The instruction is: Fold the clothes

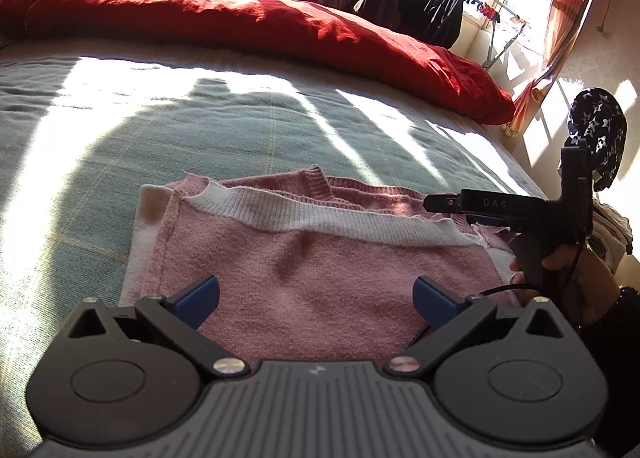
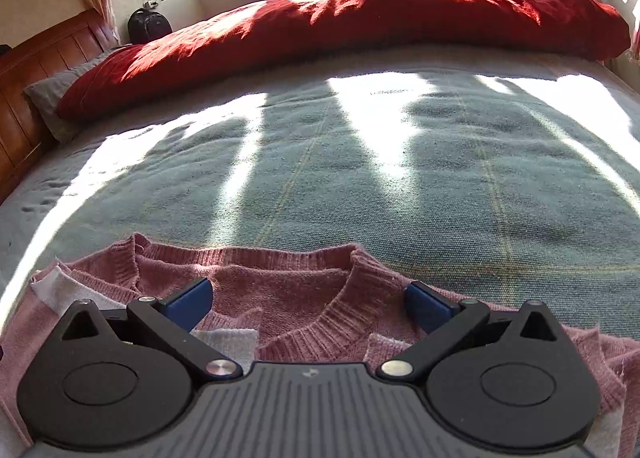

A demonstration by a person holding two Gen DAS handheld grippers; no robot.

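Both tools spread empty over the pink sweater [image 1: 320, 258]: left tool [image 1: 316, 294], right tool [image 2: 308, 298]. Best now: press the fold flat, edges squared on the bed [image 2: 360, 185].

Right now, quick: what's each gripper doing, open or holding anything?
Left gripper: open, fingers spread above the pink sweater, holding nothing.
Right gripper: open over the sweater's neckline, holding nothing.

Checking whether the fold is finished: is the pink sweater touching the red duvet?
Apart. The right wrist view shows a wide band of bare green bedspread between the pink sweater and the red duvet.
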